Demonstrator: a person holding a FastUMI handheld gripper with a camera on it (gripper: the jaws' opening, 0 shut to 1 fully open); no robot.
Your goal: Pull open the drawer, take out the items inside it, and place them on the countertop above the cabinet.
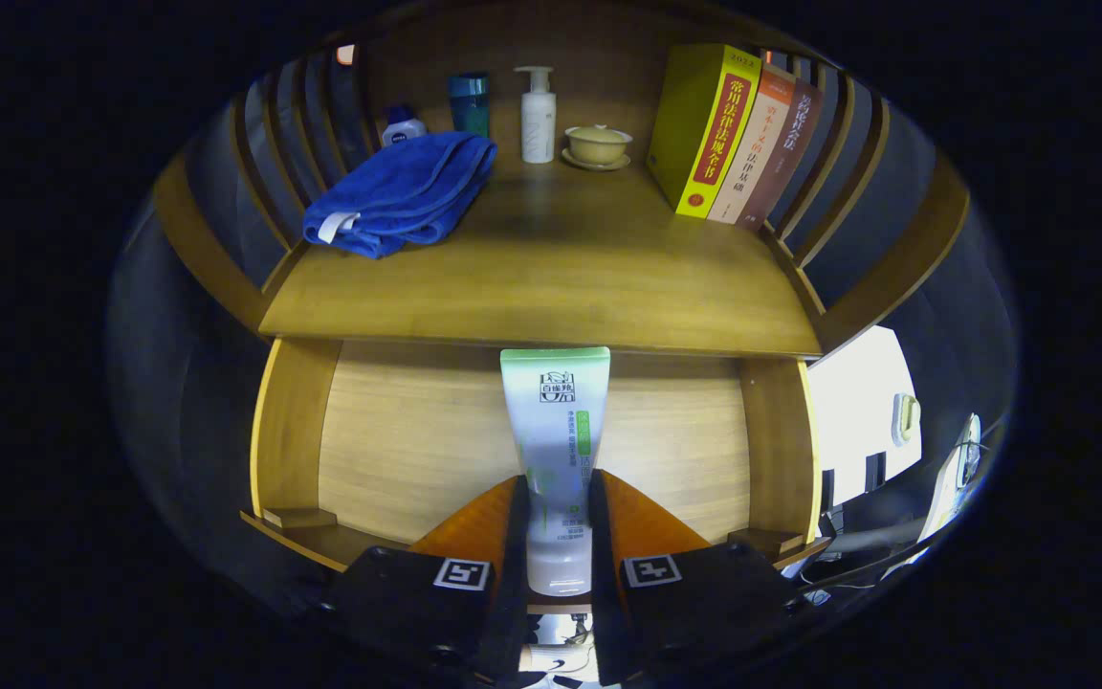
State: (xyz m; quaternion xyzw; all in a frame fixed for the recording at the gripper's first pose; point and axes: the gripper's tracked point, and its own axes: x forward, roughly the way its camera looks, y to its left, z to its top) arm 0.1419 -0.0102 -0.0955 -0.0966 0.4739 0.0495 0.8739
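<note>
Wooden cabinet with slatted sides, seen from in front and slightly above, dim booth around it. Open drawer [474, 450] below the countertop [551, 277], pale wood floor bare except for what is being lifted.

Held upright over the drawer: a white and green tube [556, 450], flat crimped end up, cap end down near the fingers. Gripper [556, 536] pinching the tube's lower part, both fingers pressed against its sides, jaws narrowed to the tube's width. Tube's top edge level with the front lip of the countertop, just under it.

On the countertop beyond, left to right: a folded blue towel [398, 196] near the left slats; behind it a small blue-capped bottle [403, 124] and a teal cup [470, 103]; a white pump bottle [538, 115] at the far middle; a lidded tea bowl on a saucer [597, 145]; a row of three books [738, 134] leaning against the right slats. Broad bare stretch of wood in the near middle of the countertop.

Judged stage: item out of the drawer, not yet set on top. Likely risks from here:
- Catching the tube's top on the countertop's front edge if raised straight up, tilting it in the grip or knocking it loose.
- Slipping, since the tube is soft and smooth and gripped low, with most of its length free above the fingers.
- Toppling on release if stood on its narrow cap; laying it flat on the bare near middle looks safer.
- Brushing the towel or the tea bowl if carried too far back.
</note>
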